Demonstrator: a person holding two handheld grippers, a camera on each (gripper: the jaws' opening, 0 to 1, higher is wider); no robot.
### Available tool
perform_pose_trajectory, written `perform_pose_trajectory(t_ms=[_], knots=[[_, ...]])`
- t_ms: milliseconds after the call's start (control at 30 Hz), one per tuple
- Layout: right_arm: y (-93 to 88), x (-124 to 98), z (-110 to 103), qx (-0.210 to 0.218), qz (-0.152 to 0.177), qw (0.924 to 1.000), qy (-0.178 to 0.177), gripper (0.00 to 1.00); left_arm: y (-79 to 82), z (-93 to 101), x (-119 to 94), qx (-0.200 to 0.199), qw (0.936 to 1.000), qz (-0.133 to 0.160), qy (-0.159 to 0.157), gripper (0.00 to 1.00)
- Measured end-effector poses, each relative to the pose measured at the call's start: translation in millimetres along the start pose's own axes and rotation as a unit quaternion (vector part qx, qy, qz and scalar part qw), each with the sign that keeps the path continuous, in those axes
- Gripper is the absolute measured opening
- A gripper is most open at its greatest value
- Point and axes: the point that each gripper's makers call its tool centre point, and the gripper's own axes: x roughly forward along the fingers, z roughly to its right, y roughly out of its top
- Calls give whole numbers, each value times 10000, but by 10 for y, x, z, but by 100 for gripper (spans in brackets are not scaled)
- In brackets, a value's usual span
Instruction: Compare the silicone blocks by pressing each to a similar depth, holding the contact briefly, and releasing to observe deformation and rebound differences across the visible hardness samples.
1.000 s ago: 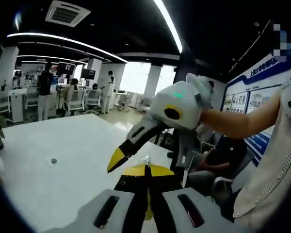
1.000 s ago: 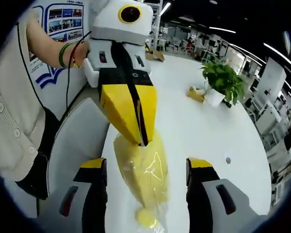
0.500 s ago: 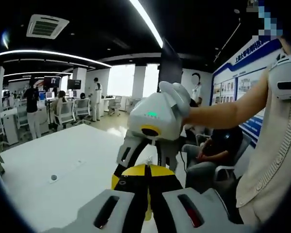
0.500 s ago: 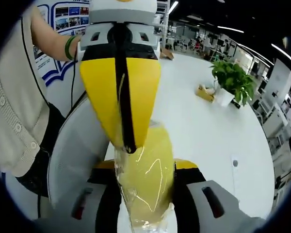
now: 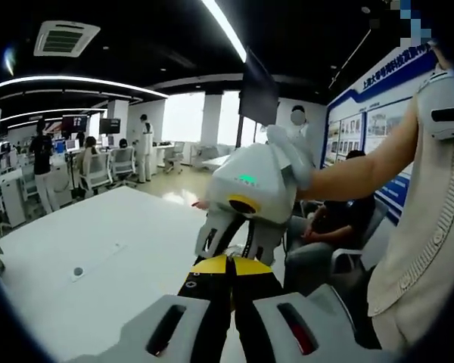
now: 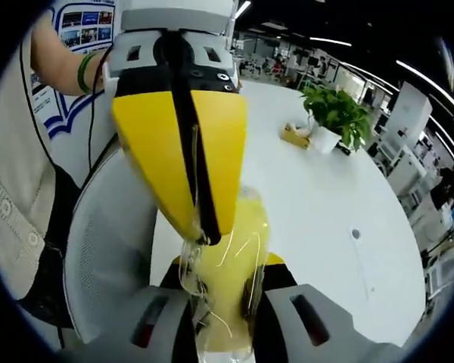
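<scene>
Directly between both tools hangs a yellow silicone block (image 6: 231, 287) in clear wrap, above the white table (image 6: 325, 212). Its length runs from the right gripper (image 6: 223, 299), clamped around its lower end, up to the left gripper (image 6: 204, 231), pinching its top.

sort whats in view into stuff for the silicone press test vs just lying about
In use:
- yellow silicone block in clear wrap
- right gripper, closed on it
- left gripper, shut on its top

Lying about:
- potted plant
- white table
- office chair
</scene>
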Motion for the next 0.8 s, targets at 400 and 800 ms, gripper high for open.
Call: perform_pose_trajectory(t_ms=[400,800], knots=[[-83,-20,-127,108,-117,9997,200,4,-42,92,51,30,9999,-96,-128,0],[-92,-25,-194,226,-134,9990,349,5,-47,119,46,58,9998,-129,-133,0]])
